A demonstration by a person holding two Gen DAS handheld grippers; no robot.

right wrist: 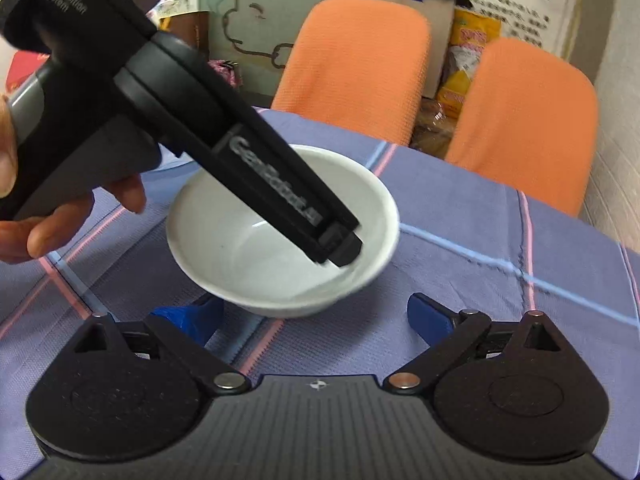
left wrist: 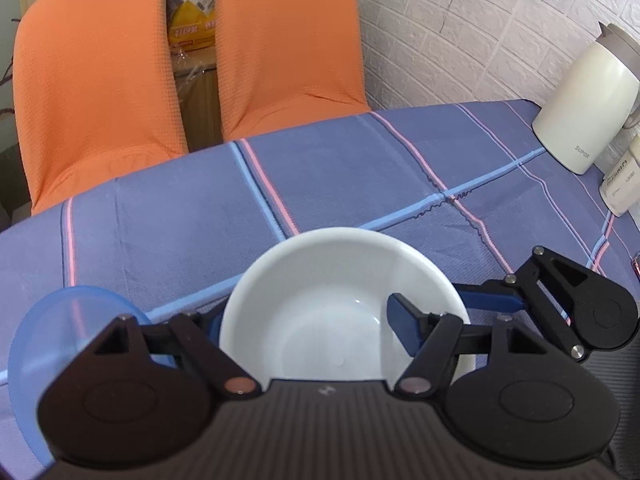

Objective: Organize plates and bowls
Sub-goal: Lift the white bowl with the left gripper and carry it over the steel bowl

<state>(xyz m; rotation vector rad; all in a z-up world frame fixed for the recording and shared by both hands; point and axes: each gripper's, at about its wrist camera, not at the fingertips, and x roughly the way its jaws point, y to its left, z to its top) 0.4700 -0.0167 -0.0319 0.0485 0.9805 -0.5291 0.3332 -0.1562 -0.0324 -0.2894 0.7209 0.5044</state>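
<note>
Your checked tablecloth [left wrist: 320, 184] is carrying everything. The white bowl [right wrist: 248, 248] is tilting above it, and your left gripper [left wrist: 312, 320] is clamping its rim, one finger inside. Your right gripper [right wrist: 316, 320] is gaping wide, empty, just beside the bowl.

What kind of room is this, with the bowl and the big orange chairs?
Probably a home dining corner. A table with a checked cloth holds a white bowl, two orange-covered chairs are pushed up to it, and a white kettle stands by the wall.
</note>
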